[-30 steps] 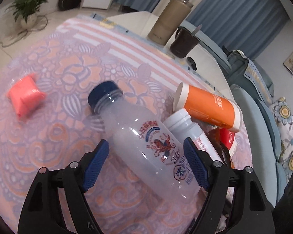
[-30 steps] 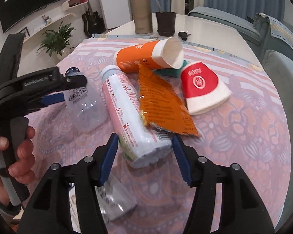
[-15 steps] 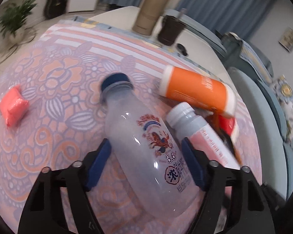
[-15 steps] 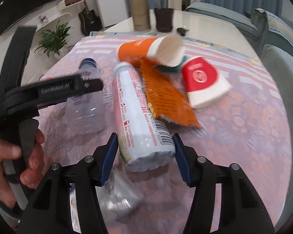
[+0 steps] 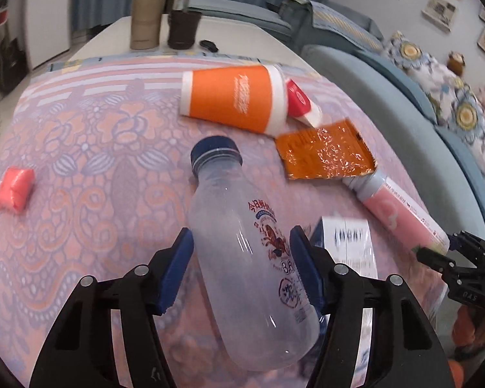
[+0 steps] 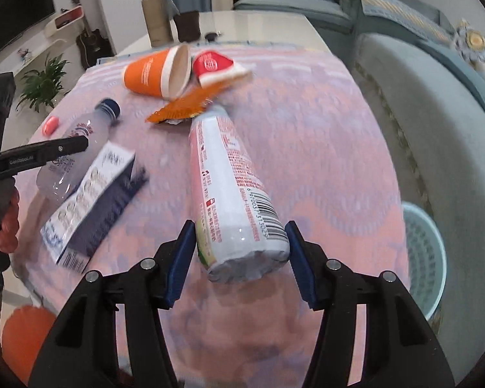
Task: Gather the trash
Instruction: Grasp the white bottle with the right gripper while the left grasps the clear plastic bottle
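Observation:
My left gripper (image 5: pixel 241 249) is shut on a clear plastic bottle (image 5: pixel 242 242) with a blue cap and holds it above the tablecloth; the bottle also shows in the right wrist view (image 6: pixel 77 148). My right gripper (image 6: pixel 241 242) is shut on a pink-and-white drink bottle (image 6: pixel 232 190) and holds it lifted, base toward the camera; it also shows in the left wrist view (image 5: pixel 401 210). On the cloth lie an orange paper cup (image 5: pixel 232 100), a red paper cup (image 6: pixel 215 64), an orange foil wrapper (image 5: pixel 323 153), a white-and-blue carton (image 6: pixel 93 190) and a small pink wad (image 5: pixel 14 189).
A light blue mesh waste basket (image 6: pixel 425 252) stands on the floor at the table's right edge. A tan thermos (image 5: pixel 145 13) and a dark mug (image 5: pixel 182 29) stand at the table's far end. A blue sofa (image 5: pixel 388 90) runs along the right side.
Both grippers have lifted their bottles off the cloth and swung right. The pink bottle has left the pile, baring the orange wrapper. The waste basket has come into the right wrist view.

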